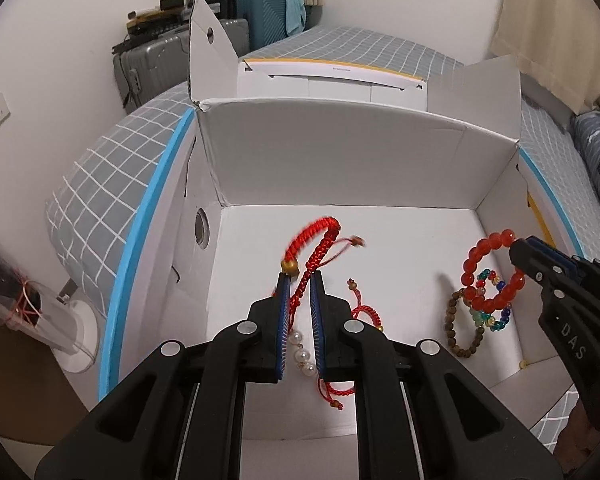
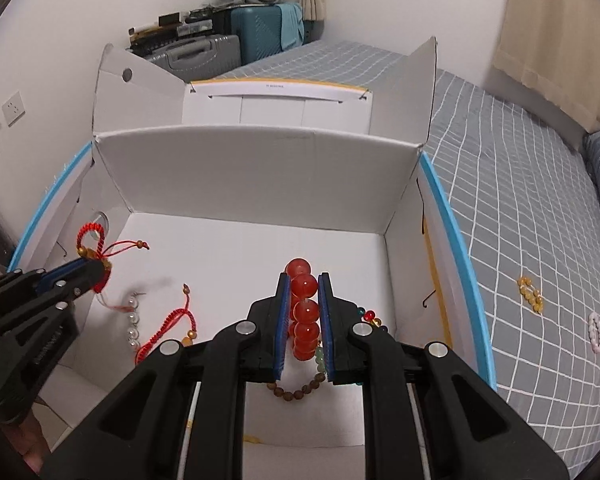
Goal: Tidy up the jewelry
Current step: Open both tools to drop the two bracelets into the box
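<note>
**Both grippers hold bracelets over the open white box**

Left wrist view: the left gripper (image 1: 300, 280) has its jaws nearly closed, pinching a red braided bracelet (image 1: 314, 240) with a gold bead, lifted above the floor of the white box (image 1: 340, 152). Below it lie a pearl strand (image 1: 304, 356) and another red cord bracelet (image 1: 366, 314). A brown bead bracelet (image 1: 456, 324) and a multicolored bead bracelet (image 1: 490, 300) lie at the right.

Right wrist view: the right gripper (image 2: 303, 280) clamps a red bead bracelet (image 2: 305, 312) between narrowly spread jaws, inside the box. Only here, a yellow bead bracelet (image 2: 531, 289) and a pink bracelet (image 2: 596, 330) show on the bed (image 2: 520, 200), outside the box.
</note>
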Available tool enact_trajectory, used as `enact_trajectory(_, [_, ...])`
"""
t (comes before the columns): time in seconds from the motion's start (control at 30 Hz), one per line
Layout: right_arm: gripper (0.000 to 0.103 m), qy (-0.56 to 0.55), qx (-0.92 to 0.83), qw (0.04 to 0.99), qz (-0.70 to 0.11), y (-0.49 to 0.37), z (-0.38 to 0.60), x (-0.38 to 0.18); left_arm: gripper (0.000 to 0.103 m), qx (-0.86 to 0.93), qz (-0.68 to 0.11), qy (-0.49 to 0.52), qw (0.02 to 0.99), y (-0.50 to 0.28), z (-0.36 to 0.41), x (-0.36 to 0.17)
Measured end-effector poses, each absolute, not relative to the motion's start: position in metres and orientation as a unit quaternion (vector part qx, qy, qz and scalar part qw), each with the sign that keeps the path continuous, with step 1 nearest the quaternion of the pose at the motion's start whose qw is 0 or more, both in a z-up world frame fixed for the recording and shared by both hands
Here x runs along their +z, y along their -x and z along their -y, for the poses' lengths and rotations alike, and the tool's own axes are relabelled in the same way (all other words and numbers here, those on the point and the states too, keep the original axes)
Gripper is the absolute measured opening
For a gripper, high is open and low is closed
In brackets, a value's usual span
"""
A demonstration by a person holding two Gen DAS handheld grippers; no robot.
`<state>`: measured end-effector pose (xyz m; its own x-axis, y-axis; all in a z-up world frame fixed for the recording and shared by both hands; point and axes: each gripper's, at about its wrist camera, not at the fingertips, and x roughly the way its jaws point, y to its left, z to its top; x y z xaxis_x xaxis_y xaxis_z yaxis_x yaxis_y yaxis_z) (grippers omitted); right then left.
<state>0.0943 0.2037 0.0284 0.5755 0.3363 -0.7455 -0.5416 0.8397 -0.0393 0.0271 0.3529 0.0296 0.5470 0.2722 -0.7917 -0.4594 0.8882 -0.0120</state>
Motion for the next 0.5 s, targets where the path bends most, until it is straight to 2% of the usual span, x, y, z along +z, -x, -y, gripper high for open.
enact_trajectory(0.27, [0.013,0.131,0.249,0.876,-0.391,-0.096,-0.203,0.027,0.011,0.211,-0.43,0.111,0.871,-0.028,-0.351,0.03])
enact_trajectory(0.33, [0.018,0.133,0.249,0.878,-0.387,-0.094,-0.203,0.031,0.011,0.211,-0.428,0.113,0.872,-0.027,-0.351,0.031])
enact_trajectory(0.4, [0.037,0.128,0.252,0.879,-0.384,-0.093,-0.201,0.035,0.015,0.209,-0.427,0.112,0.873,-0.027,-0.349,0.032])
enact_trajectory(0.43, [0.04,0.124,0.254,0.881,-0.38,-0.091,-0.198,0.038,0.019,0.209,-0.426,0.113,0.873,-0.026,-0.349,0.033])
enact_trajectory(0.5, [0.051,0.119,0.252,0.885,-0.373,-0.09,-0.194,0.044,0.037,0.212,-0.417,0.111,0.877,-0.024,-0.347,0.037])
